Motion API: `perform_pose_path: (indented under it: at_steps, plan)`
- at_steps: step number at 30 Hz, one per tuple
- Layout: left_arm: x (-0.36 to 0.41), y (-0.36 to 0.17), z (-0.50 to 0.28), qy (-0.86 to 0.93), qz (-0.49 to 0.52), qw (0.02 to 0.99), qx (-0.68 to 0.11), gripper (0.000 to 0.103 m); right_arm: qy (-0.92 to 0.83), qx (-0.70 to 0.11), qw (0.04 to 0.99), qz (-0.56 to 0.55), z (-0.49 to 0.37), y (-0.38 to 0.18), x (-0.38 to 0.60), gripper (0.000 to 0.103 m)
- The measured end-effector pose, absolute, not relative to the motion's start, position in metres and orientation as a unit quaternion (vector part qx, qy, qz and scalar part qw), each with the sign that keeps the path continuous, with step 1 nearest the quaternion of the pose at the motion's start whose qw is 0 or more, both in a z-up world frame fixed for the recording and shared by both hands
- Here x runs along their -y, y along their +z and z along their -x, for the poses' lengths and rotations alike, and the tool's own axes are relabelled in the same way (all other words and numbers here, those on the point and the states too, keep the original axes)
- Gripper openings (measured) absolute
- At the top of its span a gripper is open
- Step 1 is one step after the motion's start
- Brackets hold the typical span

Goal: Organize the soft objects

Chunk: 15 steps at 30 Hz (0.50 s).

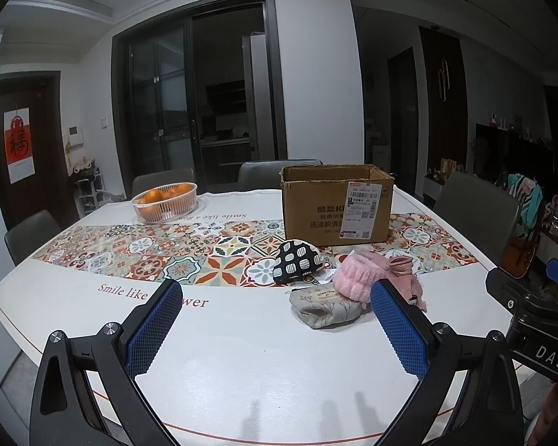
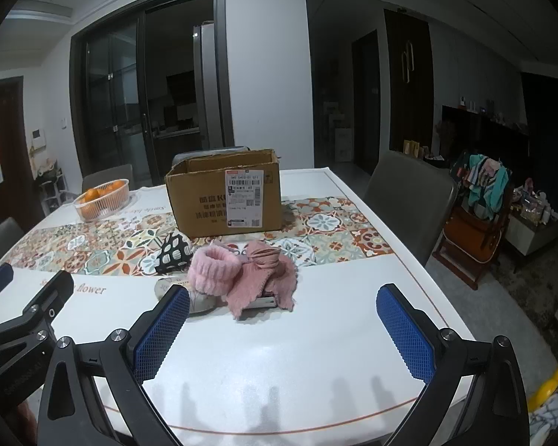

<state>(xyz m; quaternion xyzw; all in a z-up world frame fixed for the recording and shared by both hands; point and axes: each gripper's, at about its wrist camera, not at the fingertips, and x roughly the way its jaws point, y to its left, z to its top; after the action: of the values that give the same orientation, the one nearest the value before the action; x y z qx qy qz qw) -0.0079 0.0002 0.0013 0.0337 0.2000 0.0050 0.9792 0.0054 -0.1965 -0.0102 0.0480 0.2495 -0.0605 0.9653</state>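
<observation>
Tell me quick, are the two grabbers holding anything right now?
Left gripper: open, holding nothing.
Right gripper: open, holding nothing.

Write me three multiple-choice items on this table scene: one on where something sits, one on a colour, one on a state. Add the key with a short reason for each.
1. Where is the basket of oranges relative to the cardboard box?
A. Inside it
B. To its left, apart
C. On top of it

2. What colour is the fluffy headband in the pile of soft things?
A. Pink
B. Green
C. Yellow

3. How does the left hand-held gripper stand?
A. Shut on the grey pouch
B. Shut on nothing
C. Open, holding nothing

Key:
1 B: the basket sits on the table left of the box, with a gap between.
2 A: its plush is pink.
3 C: both blue pads stand wide apart above bare table.
</observation>
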Motion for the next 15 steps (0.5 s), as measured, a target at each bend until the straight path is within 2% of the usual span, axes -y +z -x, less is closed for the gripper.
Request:
perform_pose_path:
  at_steps: [15]
  plan:
    - [0.0004, 0.0040, 0.0080, 0.004, -0.033, 0.980, -0.197, 0.103, -0.061, -0.246, 0.966, -0.048, -0.0035, -0.0063, 0.1970, 0.102]
